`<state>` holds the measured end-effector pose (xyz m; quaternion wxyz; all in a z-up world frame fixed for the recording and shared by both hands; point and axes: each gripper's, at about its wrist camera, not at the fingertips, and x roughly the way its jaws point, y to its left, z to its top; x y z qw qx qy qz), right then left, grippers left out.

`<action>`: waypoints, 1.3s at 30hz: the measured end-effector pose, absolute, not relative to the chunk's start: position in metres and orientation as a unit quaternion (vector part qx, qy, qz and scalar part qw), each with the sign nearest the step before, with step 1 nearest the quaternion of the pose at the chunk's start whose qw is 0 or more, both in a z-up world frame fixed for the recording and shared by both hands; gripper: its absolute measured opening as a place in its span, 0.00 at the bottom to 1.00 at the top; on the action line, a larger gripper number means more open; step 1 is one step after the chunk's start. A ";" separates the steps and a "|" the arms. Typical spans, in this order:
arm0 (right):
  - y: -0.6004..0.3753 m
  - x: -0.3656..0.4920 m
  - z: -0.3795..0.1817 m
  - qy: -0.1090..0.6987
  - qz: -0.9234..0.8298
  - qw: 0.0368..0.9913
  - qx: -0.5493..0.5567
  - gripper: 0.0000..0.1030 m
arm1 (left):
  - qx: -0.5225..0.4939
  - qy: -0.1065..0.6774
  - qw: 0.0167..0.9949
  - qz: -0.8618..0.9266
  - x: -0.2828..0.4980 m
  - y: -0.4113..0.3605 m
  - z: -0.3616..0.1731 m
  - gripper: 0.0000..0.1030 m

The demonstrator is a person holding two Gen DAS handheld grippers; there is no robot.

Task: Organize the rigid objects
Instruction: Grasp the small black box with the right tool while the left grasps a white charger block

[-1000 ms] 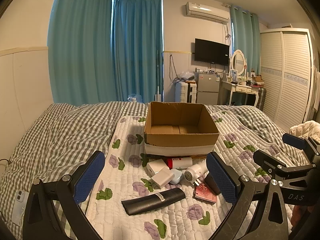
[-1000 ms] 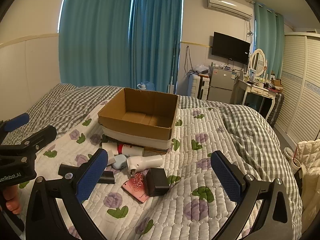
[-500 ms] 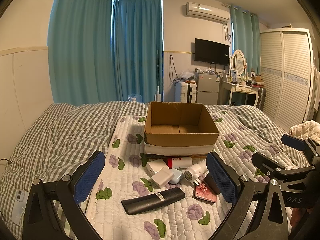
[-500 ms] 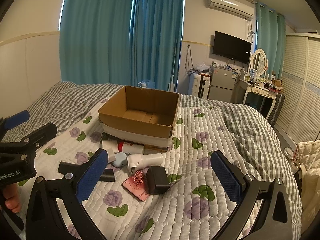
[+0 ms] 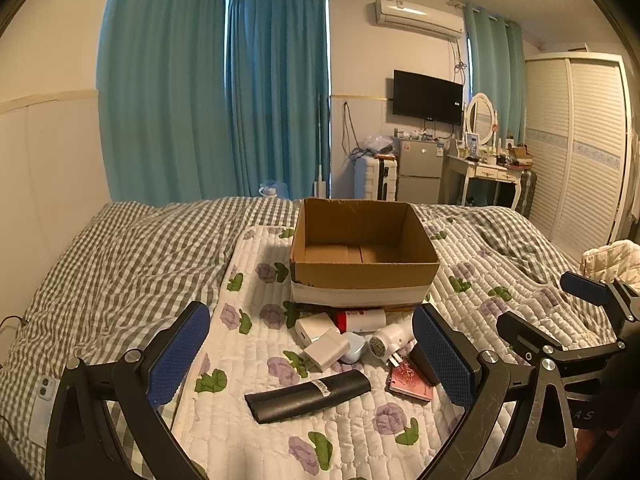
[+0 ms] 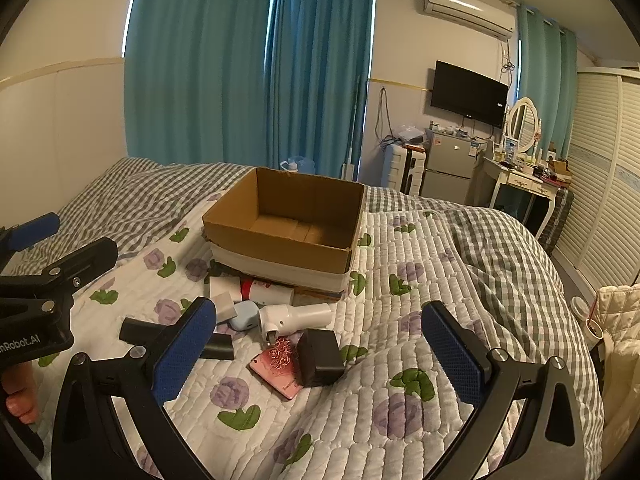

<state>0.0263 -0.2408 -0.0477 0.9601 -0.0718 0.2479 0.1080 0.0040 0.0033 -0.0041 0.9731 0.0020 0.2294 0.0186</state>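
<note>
On the quilt (image 5: pixel 248 364) the cardboard box (image 5: pixel 362 268) stands behind a cluster of small things. Before it lie the charger (image 5: pixel 326 349), the lint shaver (image 5: pixel 390 338) to its right, and nearest, the long case (image 5: pixel 308 396); perhaps a card (image 5: pixel 410 380) lies right of the case.

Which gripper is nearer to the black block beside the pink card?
Right. The right gripper frames the black block just ahead. The left gripper sits further left, facing the black tube.
</note>
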 end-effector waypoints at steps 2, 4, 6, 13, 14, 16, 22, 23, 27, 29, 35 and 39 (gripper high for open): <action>-0.241 0.030 -0.049 0.254 0.111 0.958 -0.073 1.00 | 0.006 0.237 0.971 0.024 0.008 0.004 -0.004 1.00; -0.240 0.037 -0.050 0.265 0.117 0.954 -0.077 1.00 | 0.010 0.251 0.967 0.030 0.018 0.005 -0.006 1.00; -0.240 0.049 -0.052 0.278 0.122 0.949 -0.087 1.00 | 0.014 0.268 0.963 0.036 0.029 0.006 -0.011 1.00; -0.233 0.125 -0.096 0.402 0.141 0.895 -0.133 0.98 | 0.009 0.369 0.928 0.057 0.090 0.015 -0.060 1.00; -0.230 0.135 -0.106 0.420 0.143 0.885 -0.140 0.95 | 0.007 0.379 0.924 0.057 0.094 0.016 -0.067 1.00; -0.223 0.155 -0.131 0.465 0.153 0.860 -0.145 0.89 | 0.006 0.401 0.914 0.058 0.106 0.017 -0.082 1.00; -0.216 0.181 -0.179 0.531 0.155 0.820 -0.146 0.65 | -0.022 0.465 0.884 0.042 0.124 0.023 -0.111 1.00; -0.218 0.183 -0.186 0.539 0.155 0.816 -0.142 0.65 | -0.023 0.470 0.881 0.044 0.126 0.022 -0.113 1.00; -0.219 0.188 -0.202 0.564 0.163 0.798 -0.132 0.58 | -0.016 0.479 0.877 0.043 0.134 0.016 -0.119 1.00; -0.219 0.190 -0.207 0.567 0.161 0.797 -0.133 0.47 | -0.007 0.482 0.875 0.039 0.140 0.011 -0.119 1.00; -0.234 0.192 -0.186 0.535 0.171 0.823 -0.087 0.40 | 0.045 0.495 0.867 0.038 0.164 -0.002 -0.117 0.95; -0.239 0.198 -0.165 0.508 0.169 0.840 -0.086 0.40 | 0.047 0.509 0.860 0.013 0.182 -0.004 -0.122 0.93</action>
